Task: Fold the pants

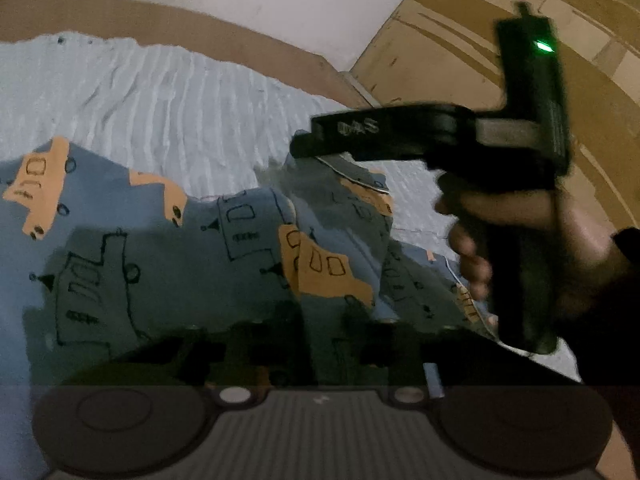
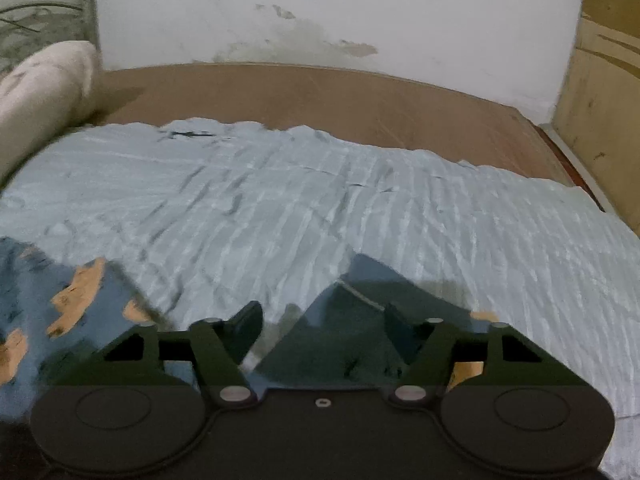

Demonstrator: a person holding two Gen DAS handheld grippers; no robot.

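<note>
The pants (image 1: 224, 248) are blue-grey with orange and outlined truck prints, and lie rumpled on a pale blue bedsheet (image 1: 172, 104). In the left wrist view my right gripper (image 1: 308, 146) reaches in from the right, held by a hand, with its tips at a raised fold of the pants. In the right wrist view its fingers (image 2: 250, 326) stand apart with a corner of the pants (image 2: 356, 328) between them, and more of the pants (image 2: 60, 312) lies at the left. My left gripper's fingers are lost in dark blur low over the cloth.
The sheet (image 2: 320, 208) covers part of a brown mattress (image 2: 320, 92). A rolled beige pillow (image 2: 44, 96) lies at the far left. A white stained wall (image 2: 320, 12) stands behind, and a light wooden panel (image 2: 600, 92) stands at the right.
</note>
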